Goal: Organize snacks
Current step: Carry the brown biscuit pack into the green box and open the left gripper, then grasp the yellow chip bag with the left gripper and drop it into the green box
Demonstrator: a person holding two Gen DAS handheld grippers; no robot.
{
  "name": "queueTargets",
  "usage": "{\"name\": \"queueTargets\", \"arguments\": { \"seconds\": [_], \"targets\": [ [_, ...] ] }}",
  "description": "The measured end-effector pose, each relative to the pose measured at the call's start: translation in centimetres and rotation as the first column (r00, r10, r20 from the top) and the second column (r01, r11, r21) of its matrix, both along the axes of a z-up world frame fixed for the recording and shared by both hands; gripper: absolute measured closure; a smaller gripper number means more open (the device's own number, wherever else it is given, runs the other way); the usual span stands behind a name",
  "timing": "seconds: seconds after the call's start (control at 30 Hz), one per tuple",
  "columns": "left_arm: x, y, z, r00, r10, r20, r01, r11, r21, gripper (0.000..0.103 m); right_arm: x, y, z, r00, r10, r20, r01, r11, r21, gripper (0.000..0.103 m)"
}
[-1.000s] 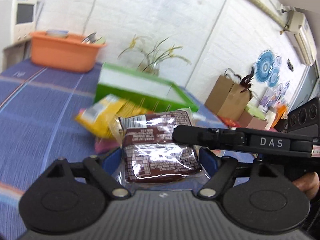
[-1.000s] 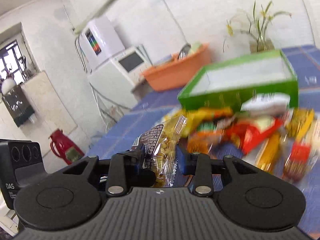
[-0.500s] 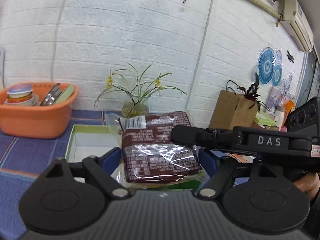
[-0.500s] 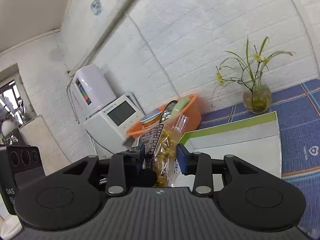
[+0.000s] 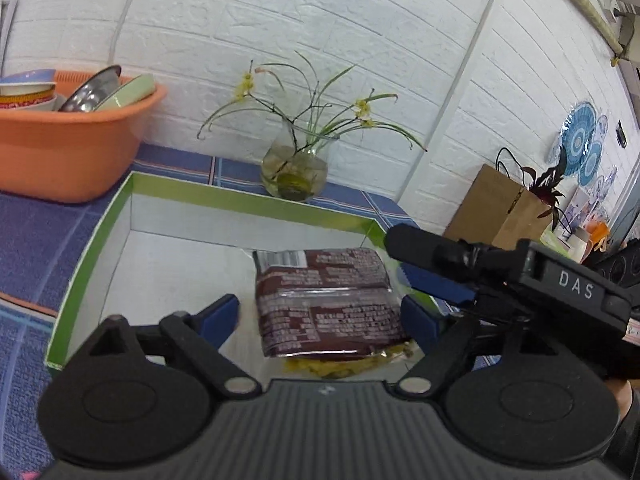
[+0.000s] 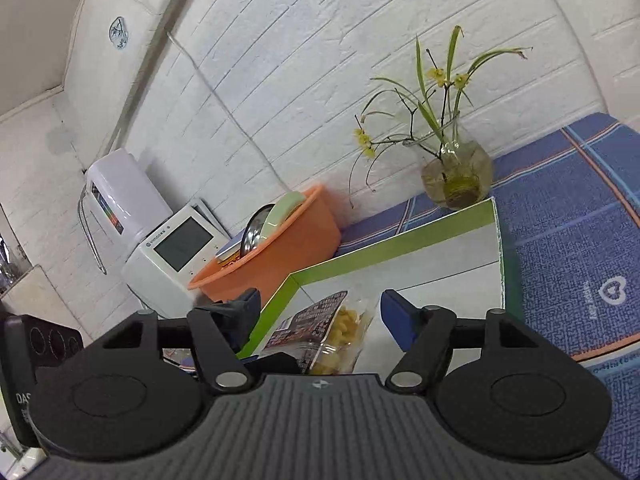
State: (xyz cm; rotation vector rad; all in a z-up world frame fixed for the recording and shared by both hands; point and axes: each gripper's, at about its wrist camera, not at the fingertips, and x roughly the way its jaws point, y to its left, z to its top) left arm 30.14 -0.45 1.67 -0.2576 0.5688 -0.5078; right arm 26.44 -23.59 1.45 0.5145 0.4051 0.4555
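Both grippers are over the green box [image 5: 100,236], the open tray with white inside that stands just in front of the glass vase [image 5: 294,172] and beside the orange basin [image 5: 68,148]. The right gripper [image 6: 320,316] has just been opening: its jaws stand wide, and the clear pack of yellow snacks [image 6: 340,328] sits between them with a plain gap on either side, lying low inside the box near its corner, so I take that pack as delivered. The left gripper [image 5: 320,316] has also just been opening a little; the brown packet [image 5: 326,300] lies between its blue pads, with a visible gap at the left pad, while the right pad looks close to the packet's edge. It seems to be let go, or nearly so, and rests inside the box toward the side away from the basin, on top of something yellow that shows under its near edge, probably the other pack. So two snacks are in the box or just reaching it. The rest of the box floor, toward the basin, is bare white. Whether more snacks wait outside the box cannot be told from these views, since neither shows the table nearer the person.
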Motion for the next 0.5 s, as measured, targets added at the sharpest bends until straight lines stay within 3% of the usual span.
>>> {"name": "queueTargets", "arguments": {
  "seconds": [0.13, 0.27, 0.5],
  "targets": [
    [-1.2, 1.8, 2.0, 0.997, 0.038, 0.063, -0.037, 0.999, -0.013, 0.018, -0.9, 0.3, 0.7, 0.998, -0.052, 0.046, 0.054, 0.997, -0.056, 0.000],
    [-3.5, 3.8, 3.7, 0.989, 0.075, 0.125, -0.080, 0.996, 0.037, 0.017, -2.3, 0.6, 1.5, 0.997, -0.067, 0.039, 0.069, 0.996, -0.061, 0.000],
    [-8.2, 8.7, 2.9, 0.980, 0.165, 0.109, -0.178, 0.977, 0.121, 0.017, -6.7, 3.7, 2.7, 0.998, 0.069, 0.013, -0.068, 0.994, -0.085, 0.000]
  ]
}}
